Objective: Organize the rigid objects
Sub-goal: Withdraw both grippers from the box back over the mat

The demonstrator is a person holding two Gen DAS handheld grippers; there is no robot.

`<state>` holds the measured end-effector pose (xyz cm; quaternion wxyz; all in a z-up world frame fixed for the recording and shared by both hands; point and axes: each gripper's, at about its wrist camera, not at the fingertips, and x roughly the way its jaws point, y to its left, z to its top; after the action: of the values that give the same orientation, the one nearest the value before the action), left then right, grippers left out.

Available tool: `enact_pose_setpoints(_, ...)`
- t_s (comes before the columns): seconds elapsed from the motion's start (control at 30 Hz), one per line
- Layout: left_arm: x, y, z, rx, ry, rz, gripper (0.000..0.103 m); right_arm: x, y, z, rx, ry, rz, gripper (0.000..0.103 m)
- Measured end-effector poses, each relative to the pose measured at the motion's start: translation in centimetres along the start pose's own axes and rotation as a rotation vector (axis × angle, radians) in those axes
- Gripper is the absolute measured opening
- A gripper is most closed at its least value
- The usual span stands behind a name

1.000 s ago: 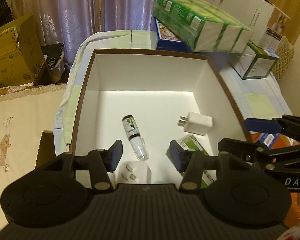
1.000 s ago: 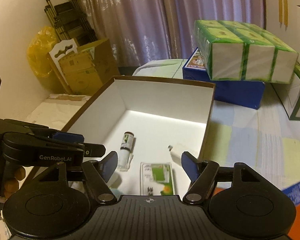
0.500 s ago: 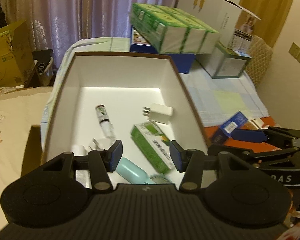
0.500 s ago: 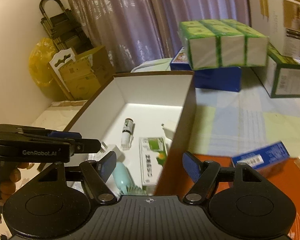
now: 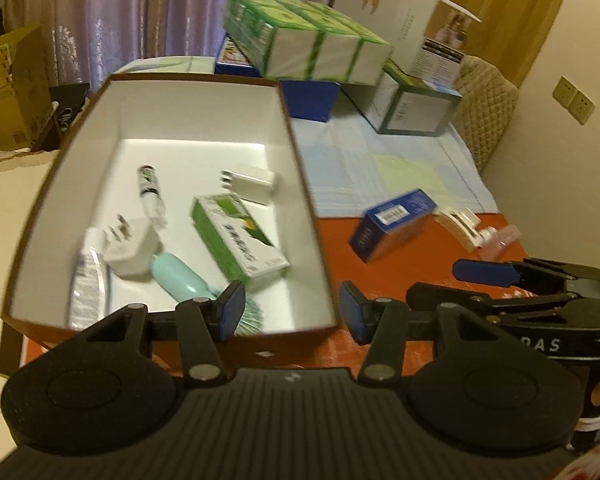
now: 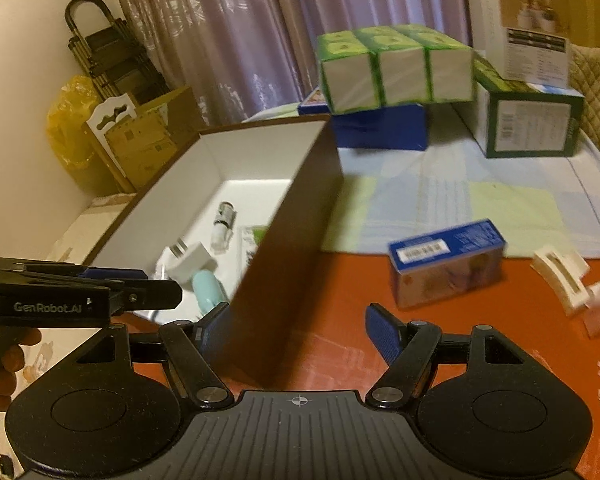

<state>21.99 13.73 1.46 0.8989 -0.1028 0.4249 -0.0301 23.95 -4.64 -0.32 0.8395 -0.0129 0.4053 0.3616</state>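
Sitting on the desk [image 5: 400, 280] at the left is a brown box [image 5: 300, 168] with a white inside, and lying in it are a small vial [image 5: 150, 194], a white charger [image 5: 250, 182] near the right wall, a green carton [image 5: 240, 236] set at a slant, a white plug [image 5: 132, 246], a pale teal tube [image 5: 178, 276] just beside the plug, and a clear tube [image 5: 86, 280] along the near left side. Resting outside the box on the orange mat [image 6: 340, 300] are a blue carton [image 6: 446, 260], a cream clip [image 6: 560, 276] and a small pale item to its right, too blurred to tell. Standing at the far end of the desk are a wrapped pack of green boxes [image 6: 396, 68] stacked on a dark blue box [image 6: 380, 128], a green-edged box [image 6: 532, 124] and a tall white box [image 6: 536, 32] on top of it. The left gripper [image 5: 290, 308] is hovering at the box's near right corner, its fingers [image 5: 232, 308] standing moderately apart and gripping nothing. The right gripper [image 6: 296, 334] is hovering over the box's right wall, its fingers [image 6: 384, 332] spread somewhat wider and empty, one on each side of the wall without touching it. A hand [image 6: 4, 364] is showing at the left edge of the right wrist view, gripping the handle of the left gripper.
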Motion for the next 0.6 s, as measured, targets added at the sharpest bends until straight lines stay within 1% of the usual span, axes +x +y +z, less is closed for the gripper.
enact_pose_setpoints(0.17, 0.1, -3.4, -1.0, 0.023, 0.002, -0.029, 0.048, -1.9, -2.2, -1.0, 0.005, 0.0, -0.015, 0.07)
enact_pose_setpoints(0.37, 0.8, -7.3, -1.3, 0.047, 0.008, -0.061, 0.047, -3.9, -5.2, -1.6, 0.021, 0.002, -0.032, 0.07)
enact_pose_setpoints(0.6, 2.4, -11.2, -1.7, 0.079, 0.029, -0.074, 0.048, -6.0, -9.1, -2.5, 0.063, 0.005, -0.057, 0.07)
